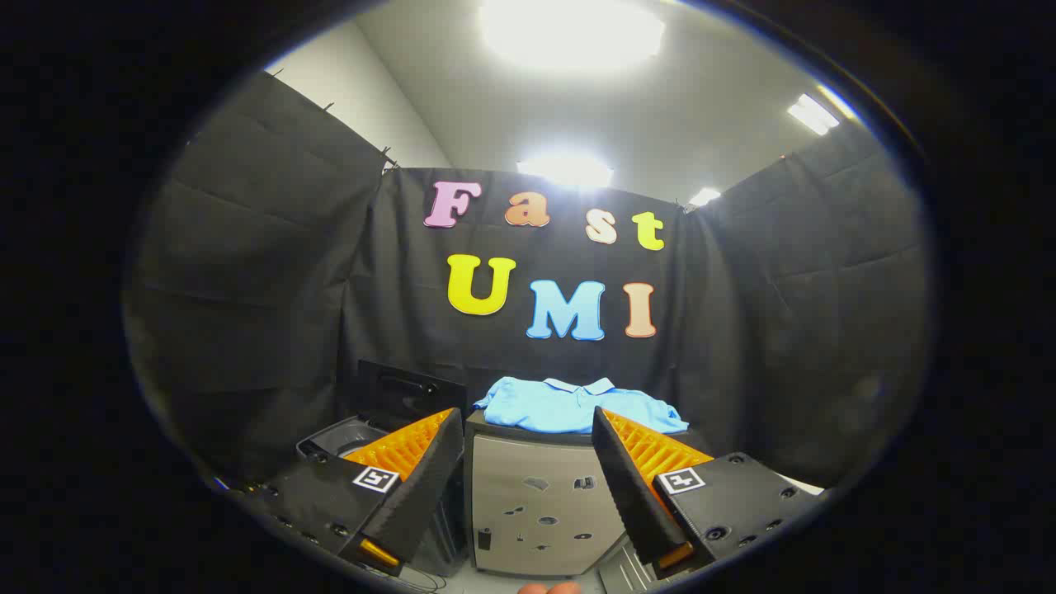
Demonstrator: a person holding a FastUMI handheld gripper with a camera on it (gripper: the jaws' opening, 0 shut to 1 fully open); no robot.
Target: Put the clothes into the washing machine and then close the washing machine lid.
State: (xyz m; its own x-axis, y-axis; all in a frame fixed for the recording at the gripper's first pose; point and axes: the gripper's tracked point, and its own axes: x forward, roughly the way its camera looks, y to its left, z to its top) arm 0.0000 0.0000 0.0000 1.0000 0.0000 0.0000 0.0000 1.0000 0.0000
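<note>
The tongs (528, 425) stand spread wide, holding nothing. Beyond them, seen across the gap between the fingers, a light blue collared shirt (577, 404) lies folded flat on top of a grey, dark-topped box-shaped cabinet (536, 503). Just beside the cabinet, behind the left finger, sits a dark grey top-loading washing machine (342, 437) with its black lid (408, 392) raised upright. Black cloth walls enclose the booth, under a white ceiling with bright lamps.

Black cloth walls (272, 272) enclose the booth on three sides. Above them, a white ceiling (709, 107) carries bright light panels (569, 33). A grey cabinet (536, 511) stands against the rear cloth.
</note>
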